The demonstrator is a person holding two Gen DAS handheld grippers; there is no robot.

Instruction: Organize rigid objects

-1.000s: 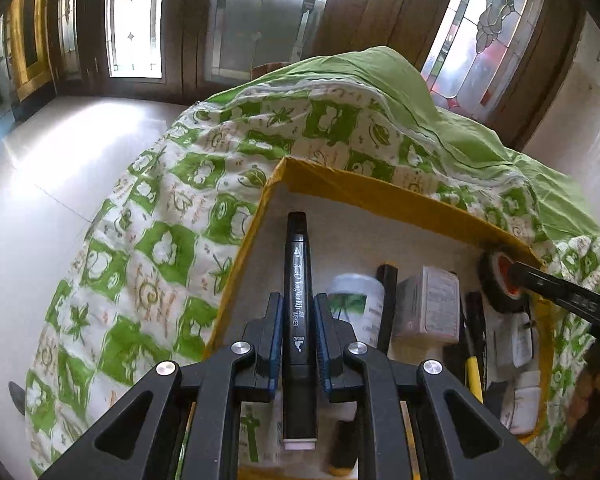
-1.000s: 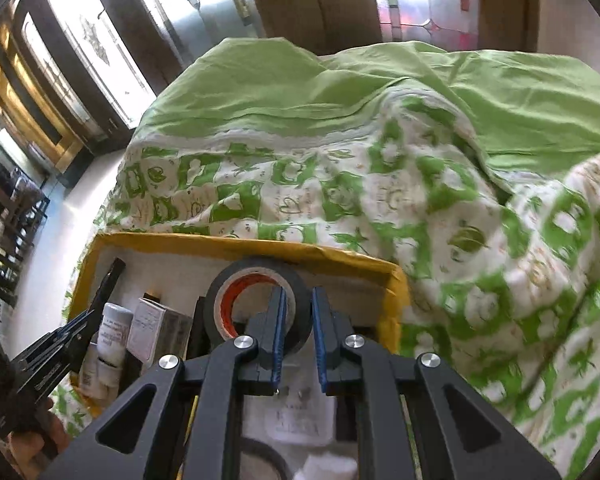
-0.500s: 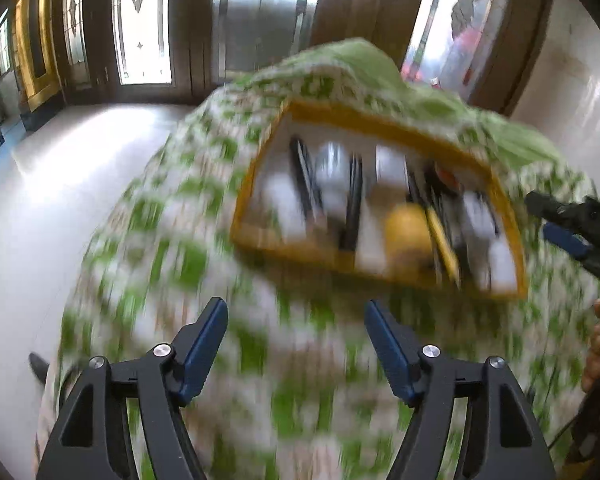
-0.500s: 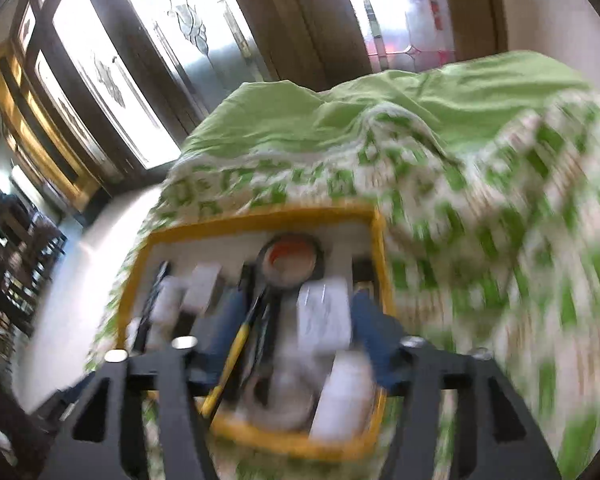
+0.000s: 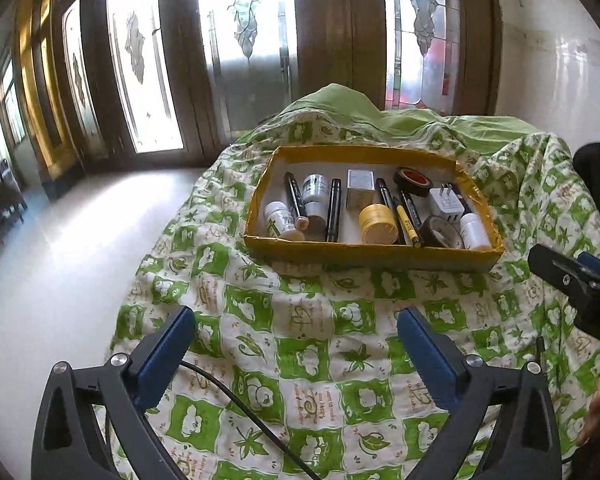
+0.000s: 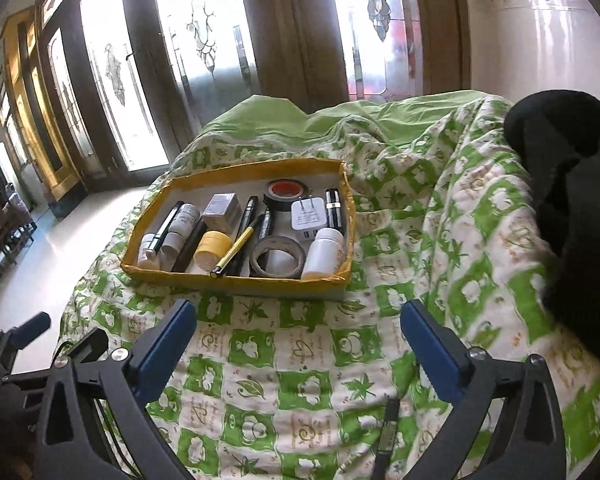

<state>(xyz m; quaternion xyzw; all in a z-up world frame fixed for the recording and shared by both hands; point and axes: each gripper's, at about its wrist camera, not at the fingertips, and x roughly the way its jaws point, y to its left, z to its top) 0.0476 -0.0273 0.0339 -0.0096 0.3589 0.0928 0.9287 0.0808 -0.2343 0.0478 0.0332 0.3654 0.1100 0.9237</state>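
A yellow-rimmed box [image 5: 372, 254] sits on the green-and-white quilt [image 5: 320, 360], packed with small items. A black marker [image 5: 294, 200] lies at its left side and a black tape roll with a red core [image 5: 414, 178] at its back right. My left gripper [image 5: 296, 314] hovers over the quilt short of the box, jaws opening wide, nothing between them. In the right wrist view the box [image 6: 236, 282], marker [image 6: 166, 224] and tape roll [image 6: 286, 194] show again. My right gripper [image 6: 299, 307] is also back from the box, jaws opening, nothing between them.
The box also holds a yellow jar [image 5: 378, 224], a white charger [image 5: 446, 204], a white bottle [image 5: 474, 232], a grey tape roll [image 5: 440, 232] and pens. A black cable [image 5: 236, 396] crosses the quilt. A dark bundle [image 6: 572, 184] lies at the right. Pale floor [image 5: 60, 240] drops off at the left.
The left gripper let go of the black marker and the right let go of the black tape roll; both now lie in the box. Both grippers opened wide and drew back.
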